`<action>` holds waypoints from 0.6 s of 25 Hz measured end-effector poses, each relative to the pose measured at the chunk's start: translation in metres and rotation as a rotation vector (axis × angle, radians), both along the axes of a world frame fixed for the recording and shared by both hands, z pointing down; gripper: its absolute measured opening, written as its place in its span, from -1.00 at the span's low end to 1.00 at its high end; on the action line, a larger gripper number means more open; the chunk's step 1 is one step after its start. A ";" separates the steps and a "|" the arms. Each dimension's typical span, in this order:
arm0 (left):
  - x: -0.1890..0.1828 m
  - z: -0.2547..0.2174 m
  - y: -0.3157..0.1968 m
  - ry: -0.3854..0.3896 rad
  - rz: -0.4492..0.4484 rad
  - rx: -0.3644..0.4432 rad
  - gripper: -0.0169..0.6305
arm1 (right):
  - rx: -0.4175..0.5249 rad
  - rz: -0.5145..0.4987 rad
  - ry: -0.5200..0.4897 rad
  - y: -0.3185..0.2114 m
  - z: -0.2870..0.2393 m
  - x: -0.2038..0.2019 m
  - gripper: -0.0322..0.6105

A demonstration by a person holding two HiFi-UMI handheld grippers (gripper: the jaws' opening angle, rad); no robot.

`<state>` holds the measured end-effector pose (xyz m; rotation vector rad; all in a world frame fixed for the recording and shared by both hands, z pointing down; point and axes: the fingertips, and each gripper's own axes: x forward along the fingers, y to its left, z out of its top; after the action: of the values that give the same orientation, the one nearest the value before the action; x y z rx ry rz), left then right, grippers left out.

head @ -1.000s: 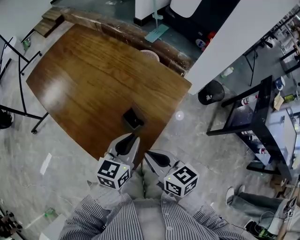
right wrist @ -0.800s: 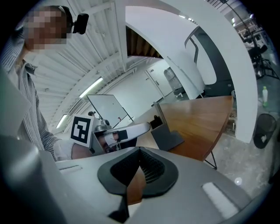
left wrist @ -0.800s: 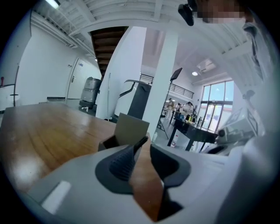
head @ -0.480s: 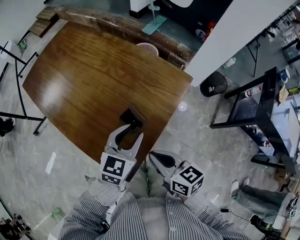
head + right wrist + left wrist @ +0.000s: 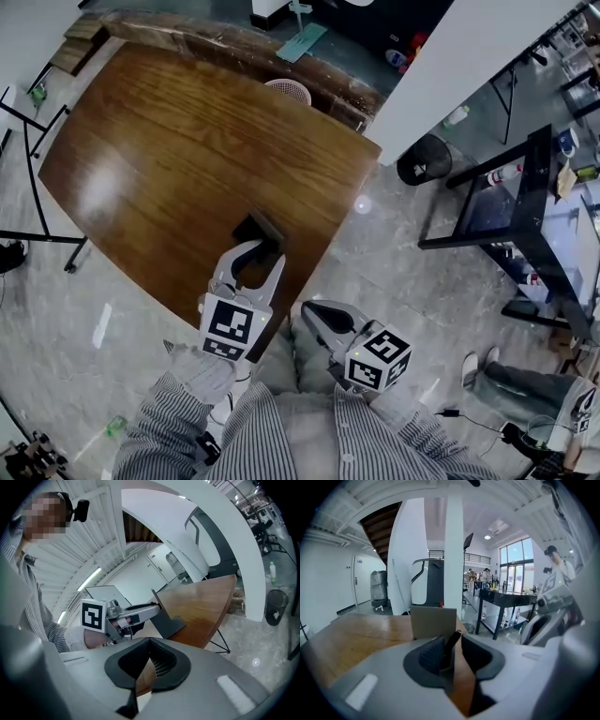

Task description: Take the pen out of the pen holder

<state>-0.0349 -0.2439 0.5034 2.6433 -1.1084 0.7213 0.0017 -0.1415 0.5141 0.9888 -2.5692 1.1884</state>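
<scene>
The pen (image 5: 452, 641) is a thin dark stick. It stands in the pen holder (image 5: 255, 230), which sits on the brown bench (image 5: 169, 141) close to its near edge. The pen leans a little.

I think the pen is light and stiff. It looks smooth, so it could slip. The best place to grab it is the top part that pokes out above the pen holder. The pen holder looks light too, so it may tip if the pen is pulled sideways.

The left hand-held gripper (image 5: 255, 261) points at the pen holder and a bit down. Its jaws are wide and closing, with the pen between them, not pinched yet.

The right hand-held gripper (image 5: 305, 309) hangs beside it, off the bench edge. Its jaws are together and hold nothing.
</scene>
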 end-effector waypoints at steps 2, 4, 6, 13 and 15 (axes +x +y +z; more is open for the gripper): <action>0.001 0.001 -0.001 -0.014 0.007 0.008 -0.63 | -0.005 0.003 -0.001 0.001 0.002 0.003 -0.90; 0.001 0.001 -0.001 -0.021 0.019 0.016 -0.64 | -0.005 0.008 -0.002 0.001 0.002 0.004 -0.90; -0.001 0.000 0.000 -0.031 0.028 0.032 -0.66 | 0.000 0.007 -0.001 0.002 0.002 0.002 -0.90; -0.014 -0.008 -0.005 -0.010 -0.005 0.049 -0.78 | 0.009 -0.001 0.006 0.008 -0.004 -0.002 -0.90; -0.018 -0.011 -0.006 0.017 -0.028 0.038 -0.79 | 0.020 -0.005 0.014 0.009 -0.006 -0.002 -0.90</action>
<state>-0.0527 -0.2501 0.4921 2.6546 -1.1628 0.6776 -0.0002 -0.1326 0.5085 0.9903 -2.5760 1.1524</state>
